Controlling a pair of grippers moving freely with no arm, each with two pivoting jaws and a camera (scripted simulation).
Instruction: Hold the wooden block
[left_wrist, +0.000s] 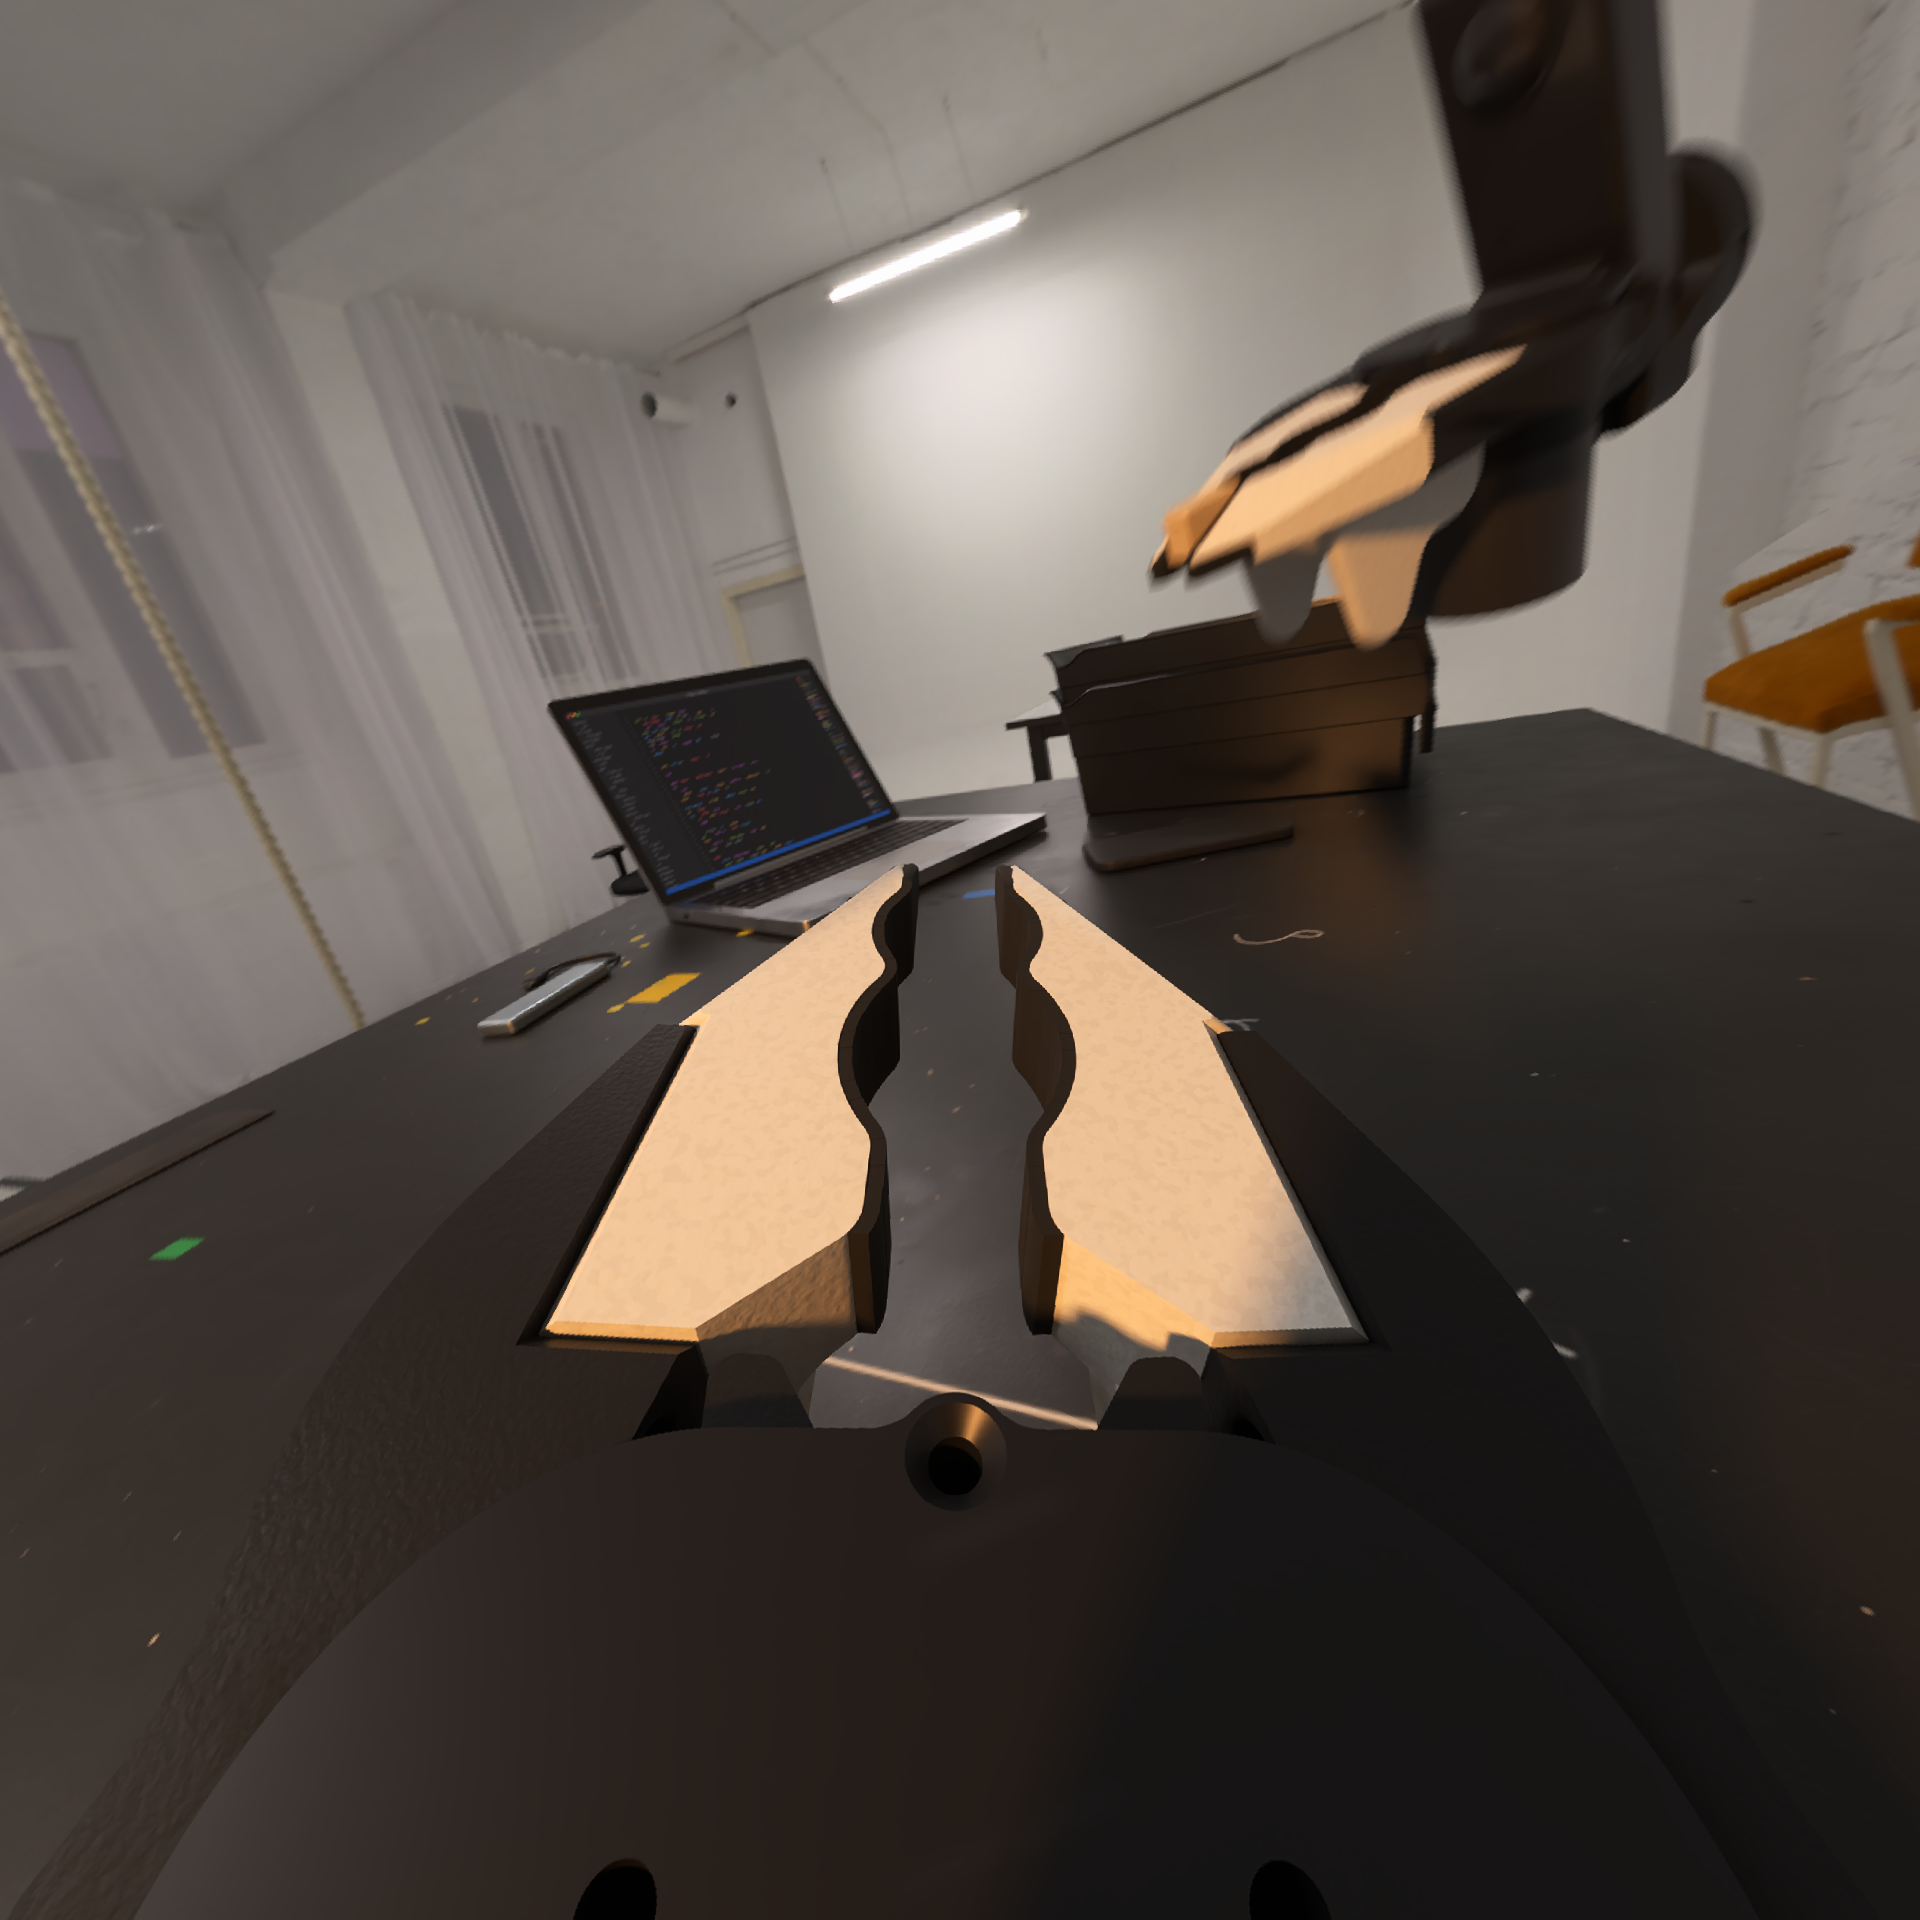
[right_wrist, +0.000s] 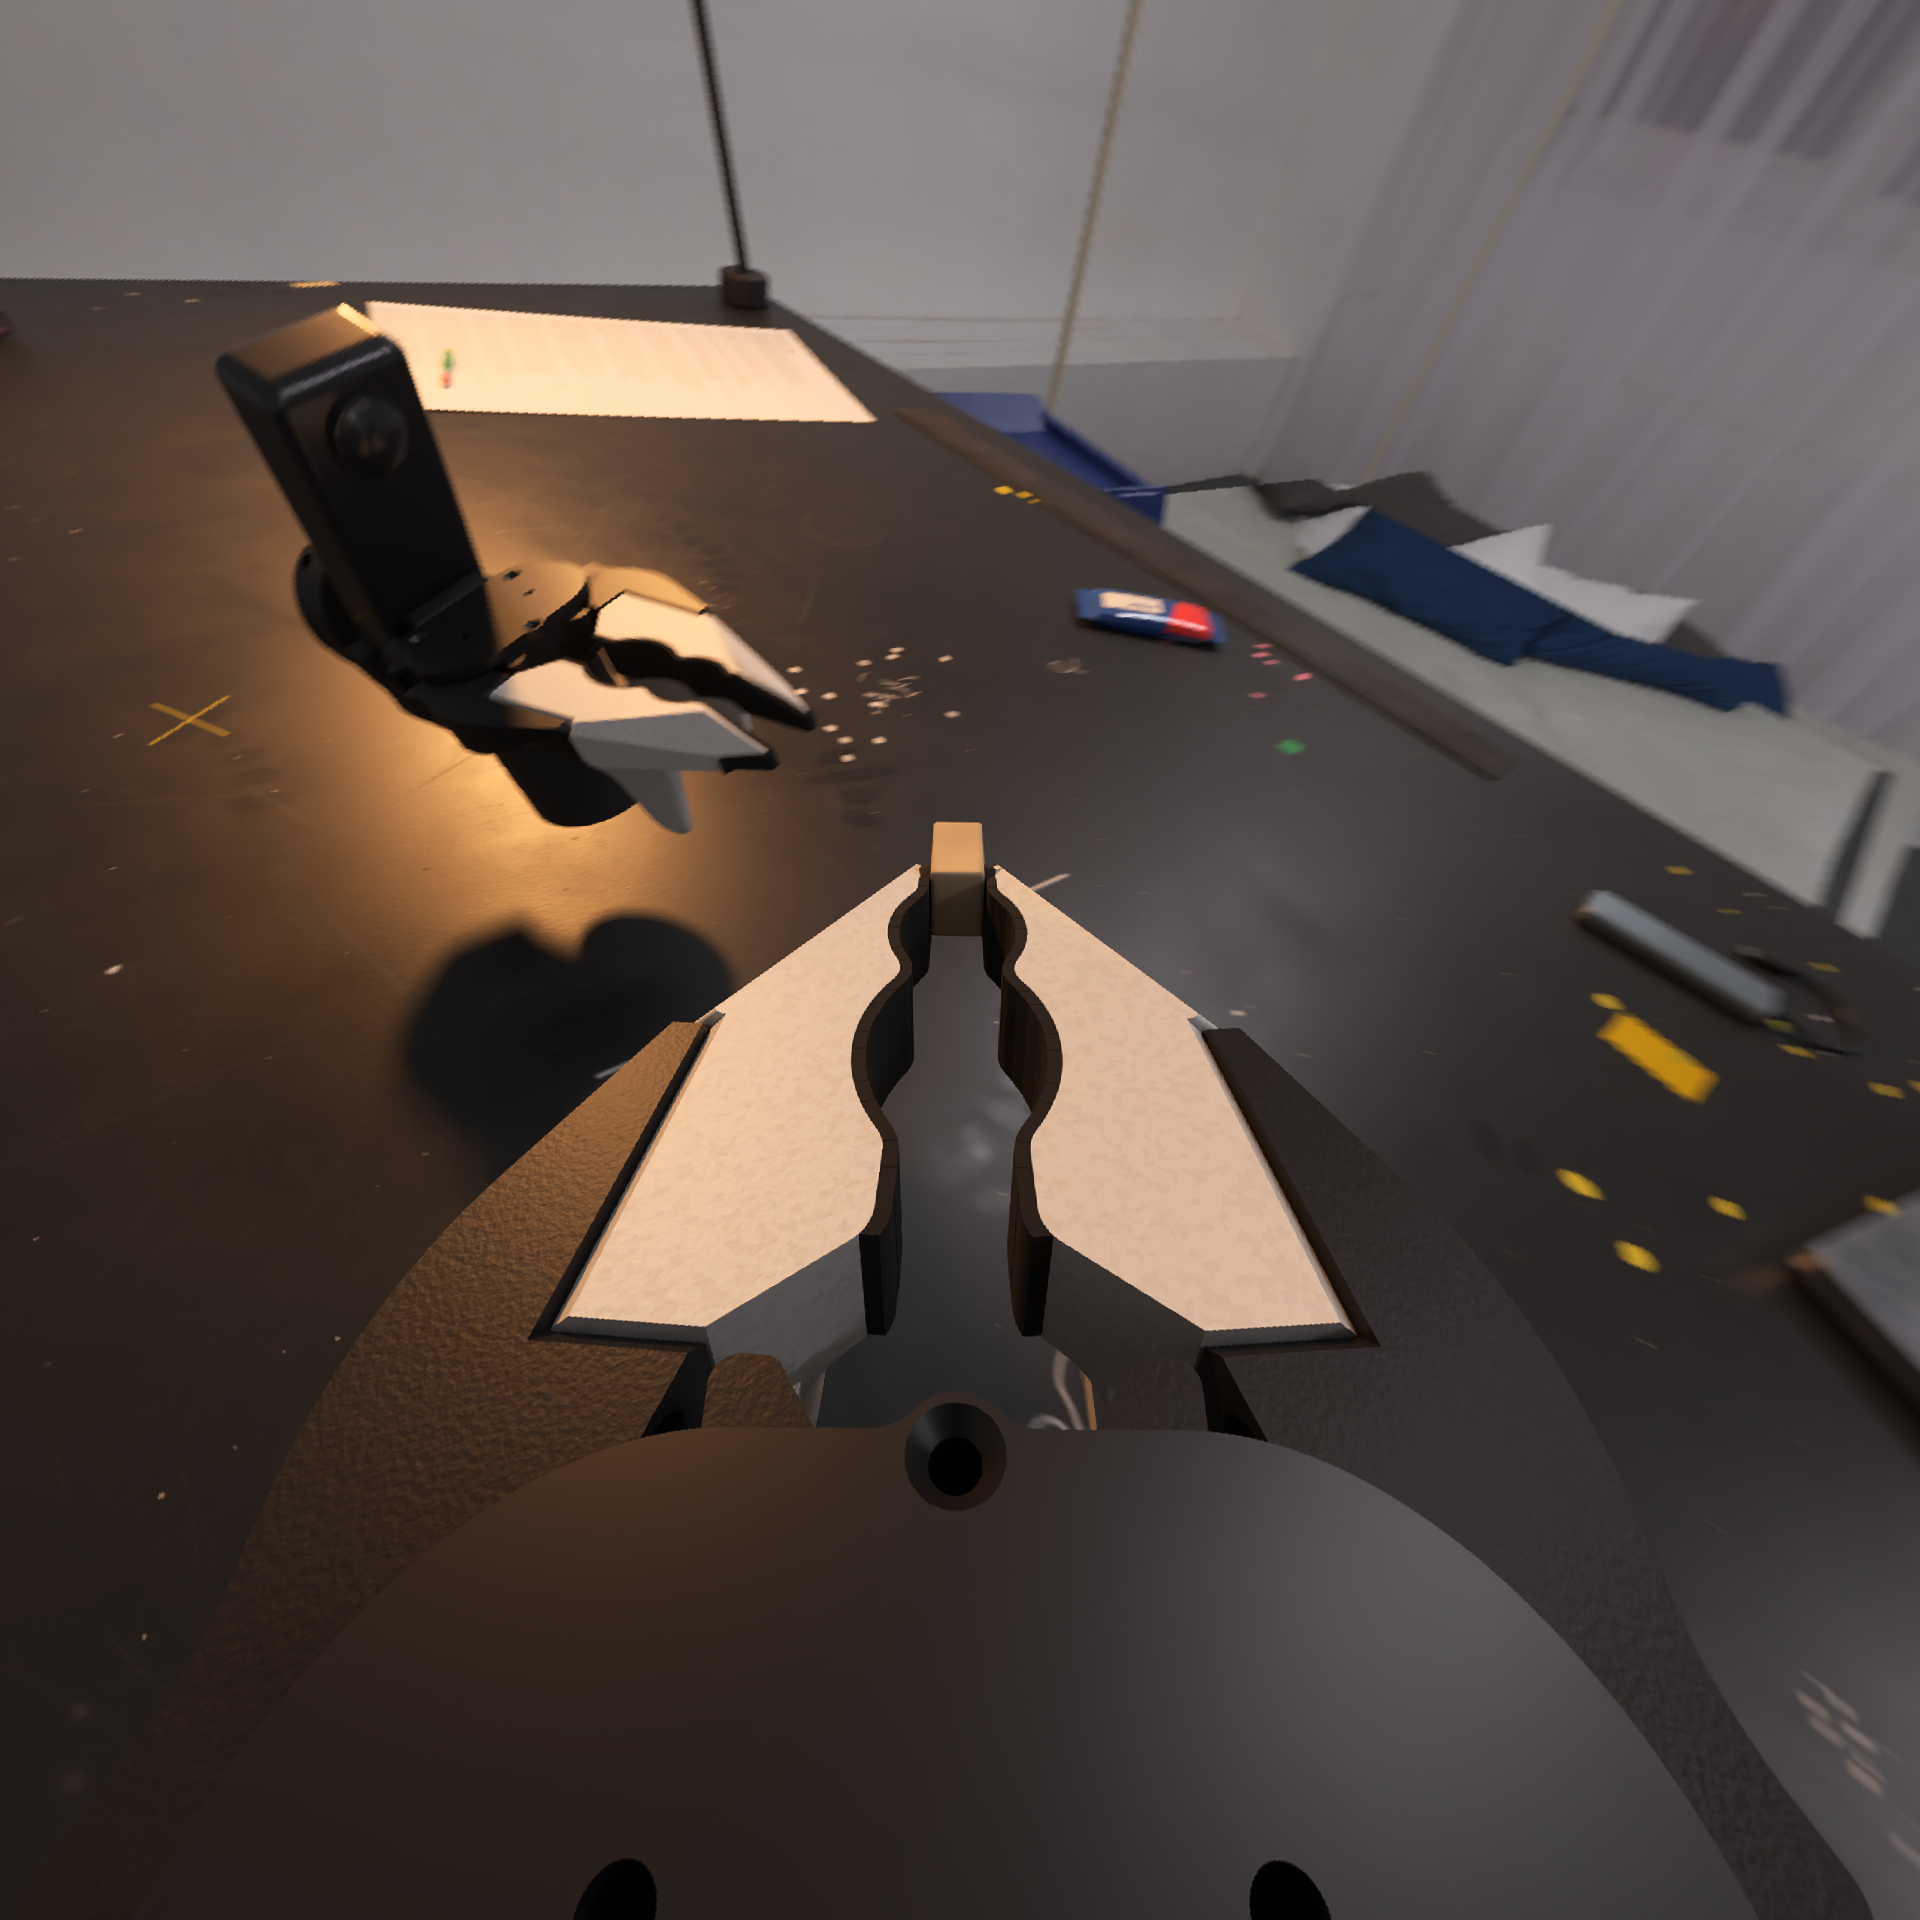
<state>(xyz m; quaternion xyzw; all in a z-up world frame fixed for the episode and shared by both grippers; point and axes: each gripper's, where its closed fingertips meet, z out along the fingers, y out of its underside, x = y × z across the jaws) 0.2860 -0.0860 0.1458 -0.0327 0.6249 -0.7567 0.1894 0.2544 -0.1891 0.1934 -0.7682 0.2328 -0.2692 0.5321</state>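
A small tan wooden block (right_wrist: 957, 860) is pinched between the fingertips of my right gripper (right_wrist: 957, 883), held a little above the dark table (right_wrist: 260, 1091). In the left wrist view the right gripper (left_wrist: 1174, 556) hangs blurred at the upper right, above the table. My left gripper (left_wrist: 956, 883) is open by a narrow gap with nothing between its fingers, low over the table. In the right wrist view the left gripper (right_wrist: 788, 740) hovers to the left of the block and beyond it, apart from it.
An open laptop (left_wrist: 748, 790) and a black stacked tray box (left_wrist: 1247, 717) stand ahead of the left gripper. A silver adapter (left_wrist: 545, 997) lies to its left. A white sheet (right_wrist: 623, 364), a blue and red packet (right_wrist: 1148, 615) and a grey bar (right_wrist: 1683, 951) lie on the table.
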